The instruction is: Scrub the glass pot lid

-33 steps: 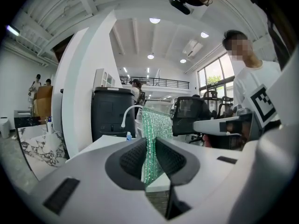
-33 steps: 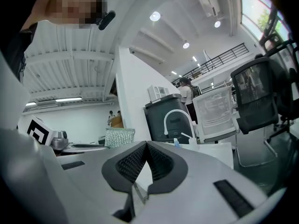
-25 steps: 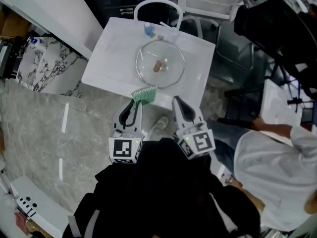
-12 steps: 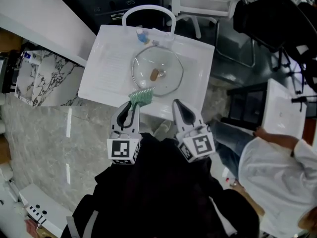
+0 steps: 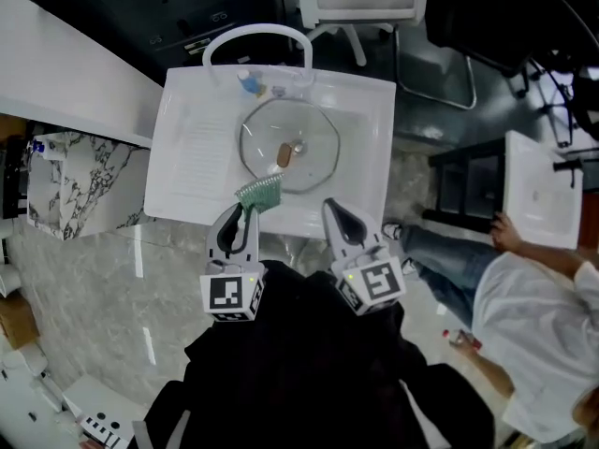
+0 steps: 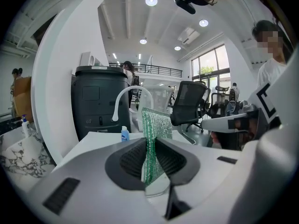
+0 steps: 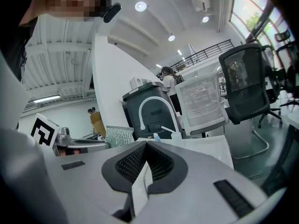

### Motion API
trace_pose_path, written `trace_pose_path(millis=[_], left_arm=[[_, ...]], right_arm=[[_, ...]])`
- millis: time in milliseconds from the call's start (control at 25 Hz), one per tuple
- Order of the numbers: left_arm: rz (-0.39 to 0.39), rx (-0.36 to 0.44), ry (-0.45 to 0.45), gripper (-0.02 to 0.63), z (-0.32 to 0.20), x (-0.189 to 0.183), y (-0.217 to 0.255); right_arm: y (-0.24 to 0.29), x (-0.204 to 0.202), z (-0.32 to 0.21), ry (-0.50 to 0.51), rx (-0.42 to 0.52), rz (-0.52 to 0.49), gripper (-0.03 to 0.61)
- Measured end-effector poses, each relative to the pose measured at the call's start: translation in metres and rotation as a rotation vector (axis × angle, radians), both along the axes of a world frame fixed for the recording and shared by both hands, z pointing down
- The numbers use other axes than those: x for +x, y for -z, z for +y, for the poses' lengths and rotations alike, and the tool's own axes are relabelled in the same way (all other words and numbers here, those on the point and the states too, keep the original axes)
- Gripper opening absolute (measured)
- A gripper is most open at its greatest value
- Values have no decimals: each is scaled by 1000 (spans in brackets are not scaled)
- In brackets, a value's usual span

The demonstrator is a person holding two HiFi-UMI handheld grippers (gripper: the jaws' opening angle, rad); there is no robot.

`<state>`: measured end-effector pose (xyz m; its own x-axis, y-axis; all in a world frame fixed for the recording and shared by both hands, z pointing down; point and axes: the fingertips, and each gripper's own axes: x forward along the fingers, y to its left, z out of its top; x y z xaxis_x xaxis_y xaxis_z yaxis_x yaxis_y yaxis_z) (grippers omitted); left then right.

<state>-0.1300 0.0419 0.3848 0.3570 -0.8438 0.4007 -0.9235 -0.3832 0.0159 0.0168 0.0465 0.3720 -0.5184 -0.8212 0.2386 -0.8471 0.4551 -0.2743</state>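
Holding glass pot lid [image 5: 314, 138], white sink [image 5: 182, 157], left gripper [image 5: 243, 211] clamping sponge [image 5: 259, 193]

The glass pot lid [image 5: 311, 153] is lying in the sink [image 5: 185, 150], just behind the scrub pad [image 5: 259, 193] sitting in the left gripper [image 5: 242, 219].

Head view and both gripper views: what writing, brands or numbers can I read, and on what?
No readable words or numbers anywhere.
Left gripper and right gripper: black-and-white square marker patterns, not letters.
Small blue bottle: label too small to read.
Green scouring pad and glass pot lid: no print visible.
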Motion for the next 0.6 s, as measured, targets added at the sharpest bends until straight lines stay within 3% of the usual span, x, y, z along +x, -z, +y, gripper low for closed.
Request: trace_pose_path(millis=[600], left_arm=[[39, -140, -54, 66, -89, -37, -55]], right_arm=[[-40, -23, -63, -103, -122, 43, 3]])
